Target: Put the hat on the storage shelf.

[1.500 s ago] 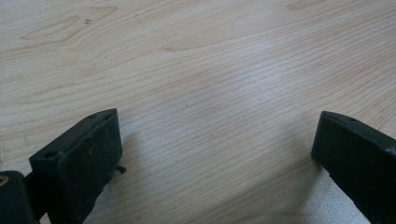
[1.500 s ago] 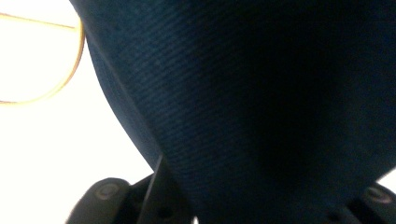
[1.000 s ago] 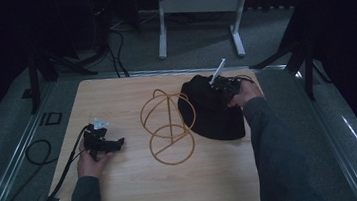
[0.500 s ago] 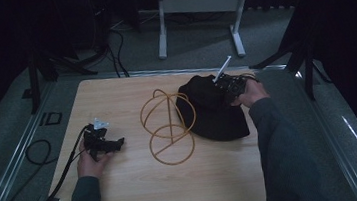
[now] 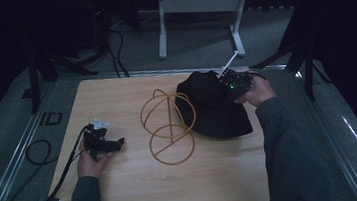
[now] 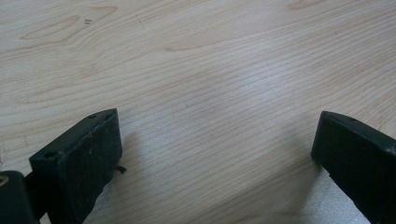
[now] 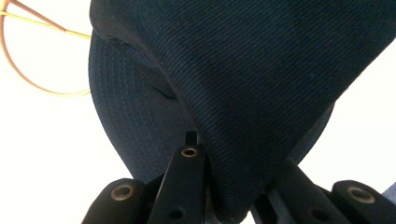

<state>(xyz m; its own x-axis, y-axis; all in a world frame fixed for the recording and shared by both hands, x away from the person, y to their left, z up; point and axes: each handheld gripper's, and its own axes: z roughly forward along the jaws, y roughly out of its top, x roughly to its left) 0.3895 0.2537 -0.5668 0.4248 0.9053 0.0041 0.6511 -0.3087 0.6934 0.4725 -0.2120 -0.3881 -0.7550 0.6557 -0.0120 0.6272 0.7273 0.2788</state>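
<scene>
A dark navy cloth hat (image 5: 213, 109) lies at the table's right, beside a gold wire stand (image 5: 168, 126) made of rings on a stem. My right gripper (image 5: 229, 89) pinches the hat's crown at its far right side. In the right gripper view the jaws are shut on a fold of the hat (image 7: 243, 93), which hangs away from them with its stitched brim below; the wire stand (image 7: 28, 56) shows at the upper left. My left gripper (image 5: 117, 144) rests on the wood at the table's left, and its fingers (image 6: 79, 163) stand wide apart with bare tabletop between them.
The wooden table (image 5: 126, 196) has a metal rail around it. A cable (image 5: 59, 178) trails from the left gripper off the near-left edge. Beyond the far edge stand a grey frame (image 5: 197, 13) and dark tripod legs (image 5: 308, 61) on the floor.
My right gripper has risen a little and drawn toward the right with the hat's crown, pulling the cloth up. The left hand has kept still.
</scene>
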